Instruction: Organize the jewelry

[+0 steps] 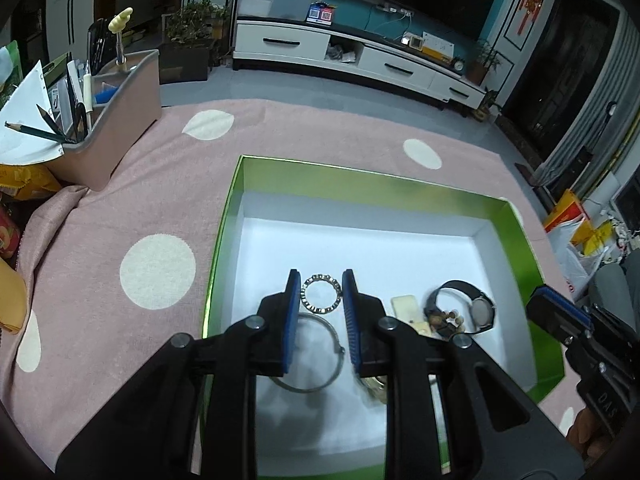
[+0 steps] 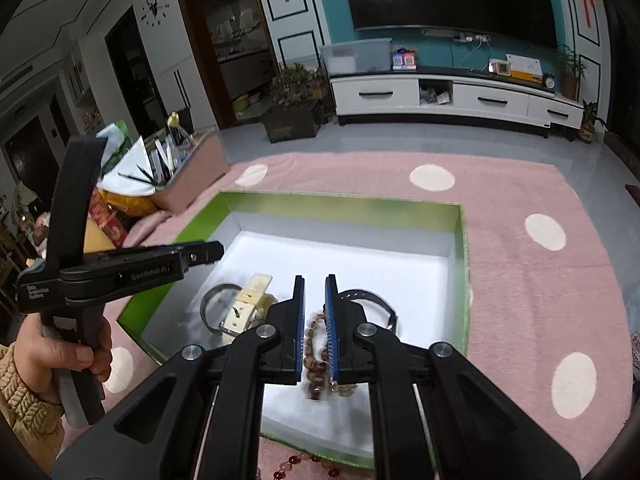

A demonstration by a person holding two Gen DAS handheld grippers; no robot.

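A green box (image 1: 224, 236) with a white floor holds the jewelry. In the left wrist view a beaded ring bracelet (image 1: 321, 294), a thin silver bangle (image 1: 316, 354), a cream strap watch (image 1: 408, 312), a wooden bead bracelet (image 1: 448, 318) and a black watch (image 1: 476, 306) lie inside. My left gripper (image 1: 321, 280) is open above the beaded ring, holding nothing. My right gripper (image 2: 314, 280) is open with a narrow gap, hovering above the wooden bead bracelet (image 2: 314, 352), beside the black watch (image 2: 376, 304) and the cream watch (image 2: 248, 308). A red bead string (image 2: 296, 465) lies outside the box's near edge.
The box sits on a pink cloth with cream dots (image 1: 158, 272). A pink organizer bin with pencils (image 1: 112, 128) stands at the back left. The left gripper body (image 2: 120, 272) crosses the box's left side in the right wrist view. The right gripper shows at the box's right rim (image 1: 560, 312).
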